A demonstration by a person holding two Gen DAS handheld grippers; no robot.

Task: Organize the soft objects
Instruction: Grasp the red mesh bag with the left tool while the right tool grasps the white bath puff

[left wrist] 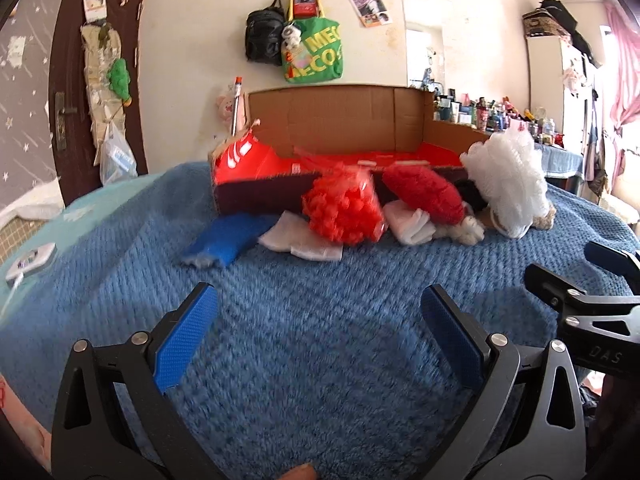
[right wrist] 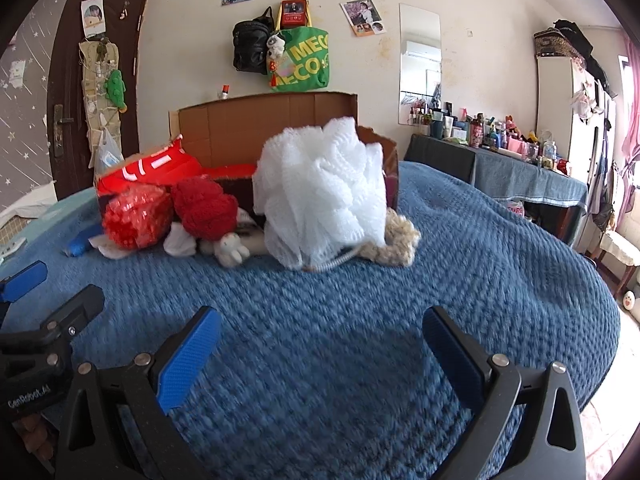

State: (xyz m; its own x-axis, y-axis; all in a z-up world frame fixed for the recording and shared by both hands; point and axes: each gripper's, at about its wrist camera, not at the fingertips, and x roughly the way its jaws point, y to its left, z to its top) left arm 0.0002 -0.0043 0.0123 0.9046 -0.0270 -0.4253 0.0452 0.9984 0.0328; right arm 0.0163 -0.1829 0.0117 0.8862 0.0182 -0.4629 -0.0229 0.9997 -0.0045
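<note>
In the left wrist view, the left hand-held gripper (left wrist: 318,332) is seen spread wide over the blue blanket (left wrist: 312,360) of the bed, nothing being held between its blue pads (left wrist: 186,338) and nothing touched by them. Part of the right hand-held gripper (left wrist: 588,264) is seen at the right edge, its fingers also apart. Ahead, a cardboard box (left wrist: 340,120) with a red lining is set on the bed, and the soft objects are heaped against its front wall: a blue cloth (left wrist: 224,244), white folded cloths (left wrist: 304,240), a red mesh puff in a clear bag (left wrist: 344,208), a red fuzzy item (left wrist: 428,194), and a white mesh bath puff (left wrist: 506,182) at the right end.

In the right wrist view, the right hand-held gripper (right wrist: 320,352) is likewise held wide open above the blanket, empty and well apart from the pile. The white mesh bath puff (right wrist: 324,188) is seen straight ahead, leaning against the box (right wrist: 264,124), with a beige plush toy (right wrist: 396,244) partly hidden under it. To its left lie the red fuzzy item (right wrist: 204,208), a small white plush (right wrist: 232,254) and the bagged red puff (right wrist: 136,216). The left hand-held gripper (right wrist: 48,288) shows at the left edge, open.
</note>
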